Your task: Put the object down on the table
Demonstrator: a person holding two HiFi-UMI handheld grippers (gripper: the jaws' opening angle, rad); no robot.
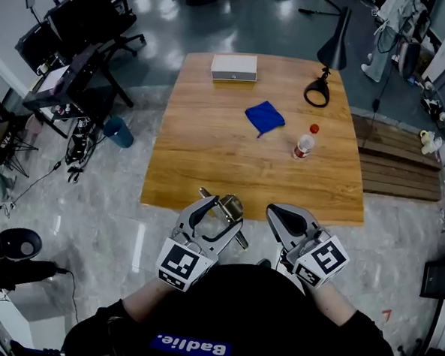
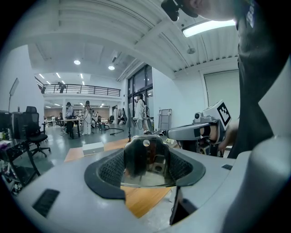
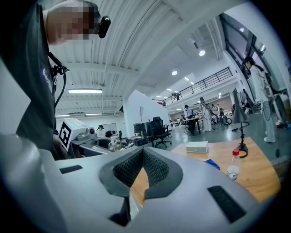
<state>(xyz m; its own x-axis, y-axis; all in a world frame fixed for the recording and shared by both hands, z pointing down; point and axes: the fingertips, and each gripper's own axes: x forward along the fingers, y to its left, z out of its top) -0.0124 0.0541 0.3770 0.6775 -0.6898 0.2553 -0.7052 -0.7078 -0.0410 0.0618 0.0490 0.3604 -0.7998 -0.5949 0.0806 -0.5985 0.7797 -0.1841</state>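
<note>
A shiny metal object [image 1: 230,208] with a brass-coloured handle is clamped in my left gripper [image 1: 219,206], held over the near edge of the wooden table [image 1: 209,142]. In the left gripper view the metal object [image 2: 145,159] fills the gap between the pads, its reflective face and a small hole toward the camera. My right gripper [image 1: 277,211] hangs beside it to the right, shut, with nothing in it; in its own view the right gripper [image 3: 143,154] has its pads meeting at the tips. Both grippers sit close to the person's chest.
On the table stand a white box [image 1: 234,66], a blue cloth [image 1: 264,117], a red-capped bottle [image 1: 305,145] and a black desk lamp [image 1: 327,59]. Office chairs and gear [image 1: 80,44] and a blue bin [image 1: 118,132] crowd the left; a wooden pallet [image 1: 396,165] lies to the right.
</note>
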